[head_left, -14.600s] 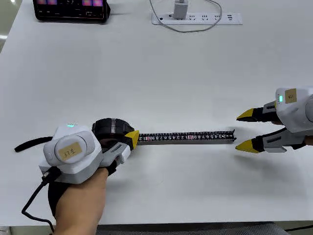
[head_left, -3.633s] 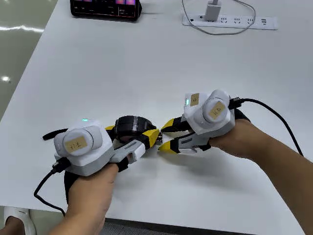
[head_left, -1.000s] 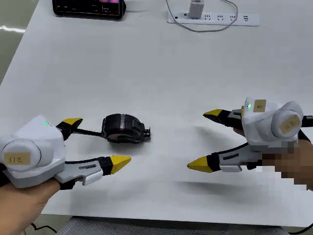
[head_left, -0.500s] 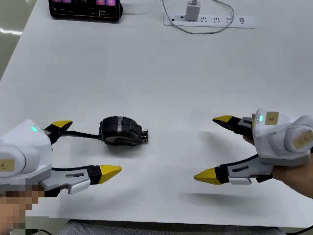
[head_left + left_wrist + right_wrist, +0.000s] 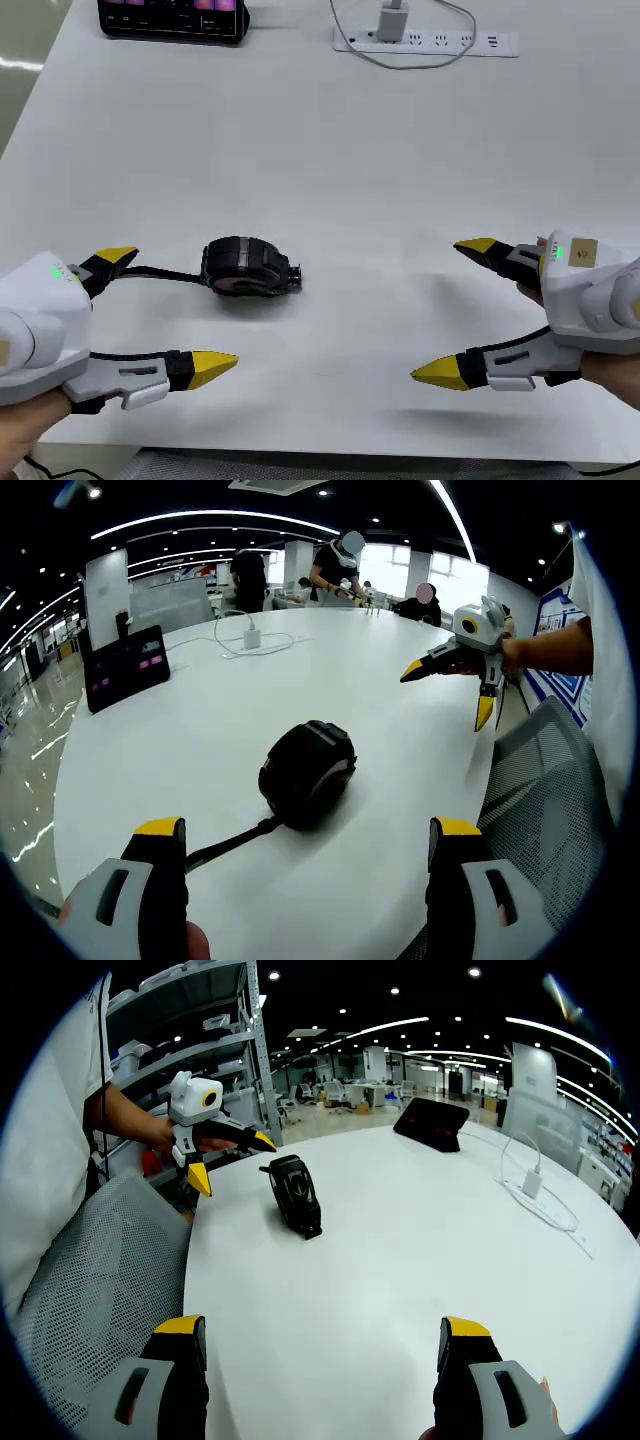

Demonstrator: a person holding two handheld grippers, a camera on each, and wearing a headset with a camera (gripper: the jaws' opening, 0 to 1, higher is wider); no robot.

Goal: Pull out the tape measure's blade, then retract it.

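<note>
The tape measure (image 5: 245, 267) lies free on the white tabletop (image 5: 330, 150), blade wound in, with the left gripper (image 5: 172, 308) and right gripper (image 5: 450, 310) flanking it, jaws spread and empty, the pull-and-retract task apparently complete.

Head view: high over the near edge of the tabletop (image 5: 350, 170), facing forward and down. It takes in the whole work area, with the power strip (image 5: 430, 41) and dark screen (image 5: 170, 18) at the far edge.

Left gripper view: rides low on the left tool (image 5: 170, 308), just above the tabletop, looking across it. The tape measure (image 5: 308, 773) is close in front.

Right gripper view: equally low on the right tool (image 5: 450, 310), aimed the opposite way, with the tape measure farther off.

The two gripper views face each other, and each catches the other tool in the distance. All three views share the tape measure, the screen and the strip.
</note>
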